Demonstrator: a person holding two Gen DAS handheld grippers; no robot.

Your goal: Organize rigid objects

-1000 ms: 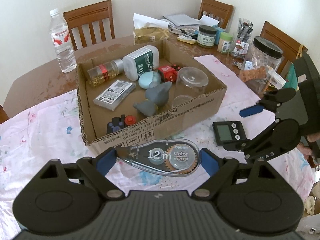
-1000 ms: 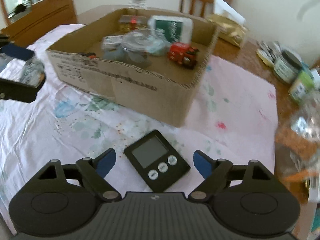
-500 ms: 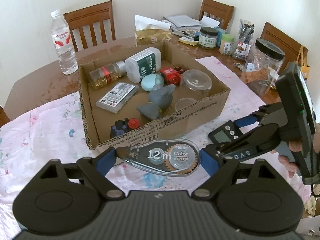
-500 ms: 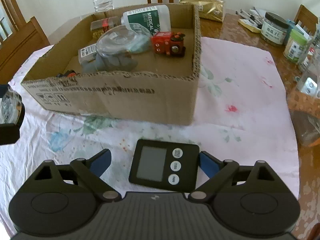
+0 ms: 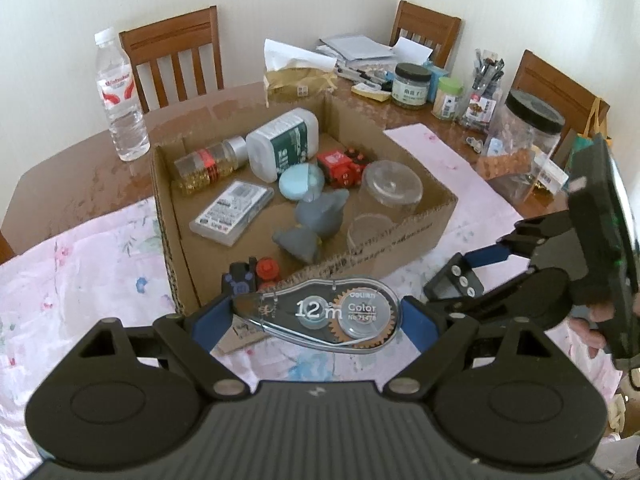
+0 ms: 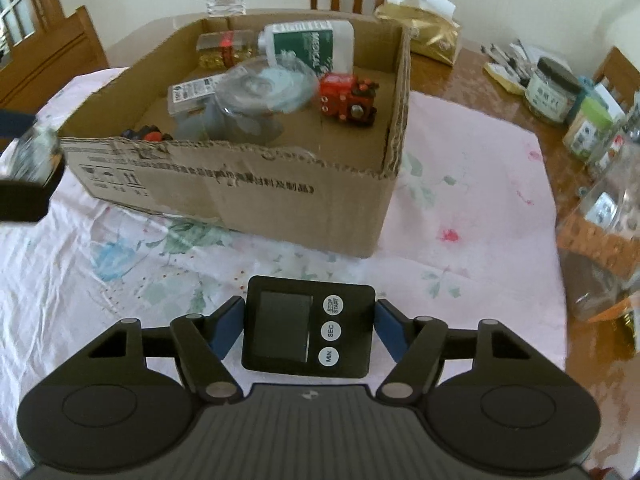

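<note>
My left gripper (image 5: pixel 316 318) is shut on a clear correction tape dispenser (image 5: pixel 320 316) and holds it above the near wall of an open cardboard box (image 5: pixel 400 236). The box holds bottles, a red toy train (image 5: pixel 340 164), a grey figure (image 5: pixel 316 220) and clear cups. My right gripper (image 6: pixel 310 328) is shut on a black digital timer (image 6: pixel 306 328), which looks lifted off the pink floral cloth, right of the box. The right gripper also shows in the left wrist view (image 5: pixel 476 280).
A water bottle (image 5: pixel 120 96) stands behind the box on the wooden table. Jars, a pen cup and a large clear jar (image 5: pixel 520 148) crowd the right side. A gold tissue pack (image 5: pixel 300 78) lies behind the box. Chairs ring the table.
My right gripper moved in around the timer, closed on it and raised it a little. My left gripper moved a little forward towards the box with the tape dispenser.
</note>
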